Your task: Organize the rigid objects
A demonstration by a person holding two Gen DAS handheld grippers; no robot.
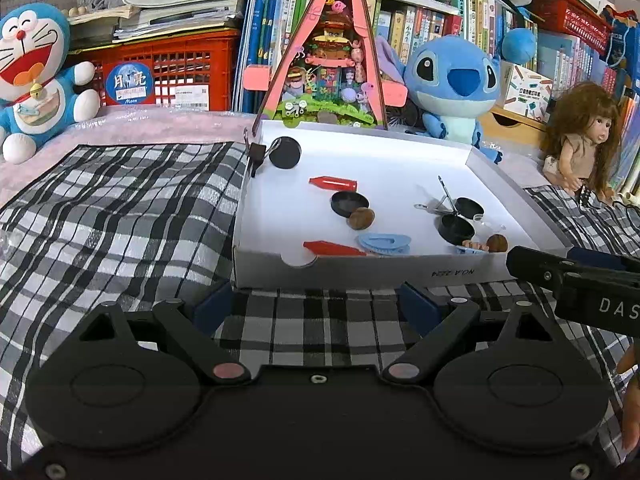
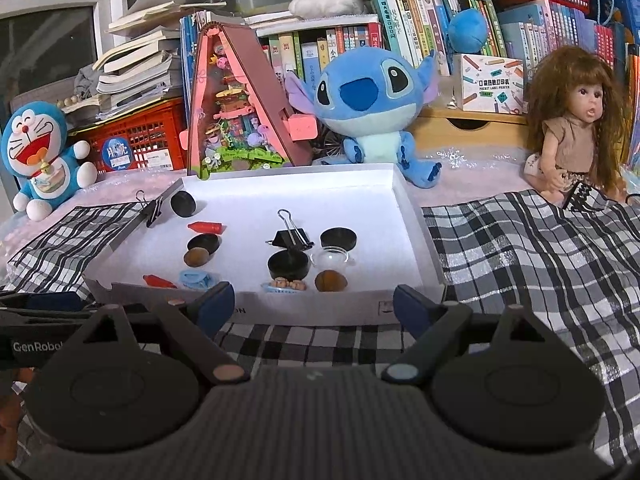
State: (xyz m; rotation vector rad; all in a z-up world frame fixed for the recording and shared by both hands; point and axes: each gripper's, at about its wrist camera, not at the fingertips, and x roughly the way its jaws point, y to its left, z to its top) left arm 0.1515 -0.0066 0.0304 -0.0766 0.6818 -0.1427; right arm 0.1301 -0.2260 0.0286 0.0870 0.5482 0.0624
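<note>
A shallow white box lies on checked cloth and holds small rigid things: black round lids, red caps, walnuts, blue plastic pieces, a black binder clip and a clear glass cup. Another binder clip grips the box's left wall. My left gripper is open and empty just before the box's front wall. My right gripper is open and empty there too.
Checked cloth covers the surface on both sides of the box. Behind stand a Doraemon plush, a triangular pink diorama, a Stitch plush, a doll, a red crate and bookshelves.
</note>
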